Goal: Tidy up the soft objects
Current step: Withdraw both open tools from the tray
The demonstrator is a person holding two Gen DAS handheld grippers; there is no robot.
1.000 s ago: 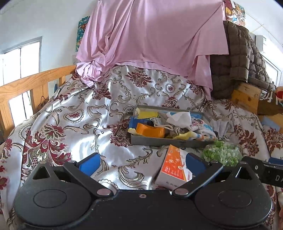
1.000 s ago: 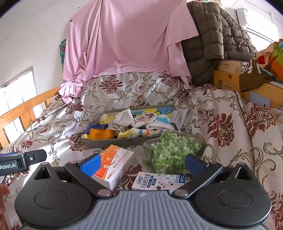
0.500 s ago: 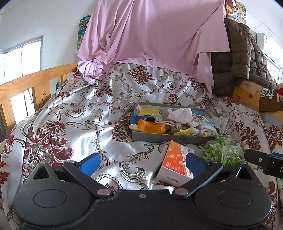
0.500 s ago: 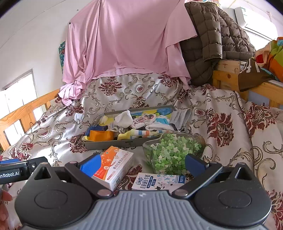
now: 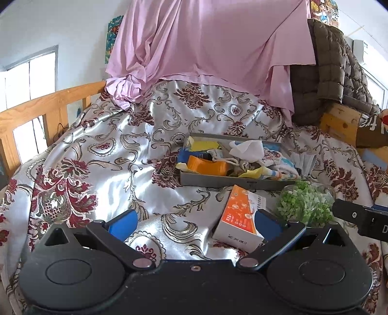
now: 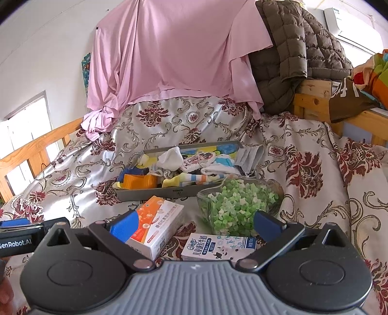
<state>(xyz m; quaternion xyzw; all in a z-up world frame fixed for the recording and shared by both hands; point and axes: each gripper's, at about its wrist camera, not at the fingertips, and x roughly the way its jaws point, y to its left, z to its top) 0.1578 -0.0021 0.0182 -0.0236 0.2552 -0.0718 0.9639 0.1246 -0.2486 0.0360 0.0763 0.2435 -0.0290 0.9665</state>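
Bedroom with a wooden-railed bed in daylight

A bed point(image 5: 101, 155) under a shiny floral bedspread point(image 6: 315, 155) fills the room; a pale wooden rail point(image 5: 36, 109) runs along its left edge before a bright window point(image 5: 26, 82). A pink sheet point(image 6: 174, 53) hangs at the bed's far edge against the white wall point(image 5: 60, 21), beside a quilted brown jacket point(image 6: 298, 53) draped over a wooden frame point(image 6: 312, 99). An air conditioner point(image 6: 349, 21) sits high at right.

Both rigs look alike: black linkage arms with silver pivot screws, two round black discs, blue pads on the jaws. The left gripper point(image 5: 195, 221) has a smooth black body; the right gripper point(image 6: 195, 224) has a ribbed grey one. White "GenRobot.AI" lettering runs along the left one's side.
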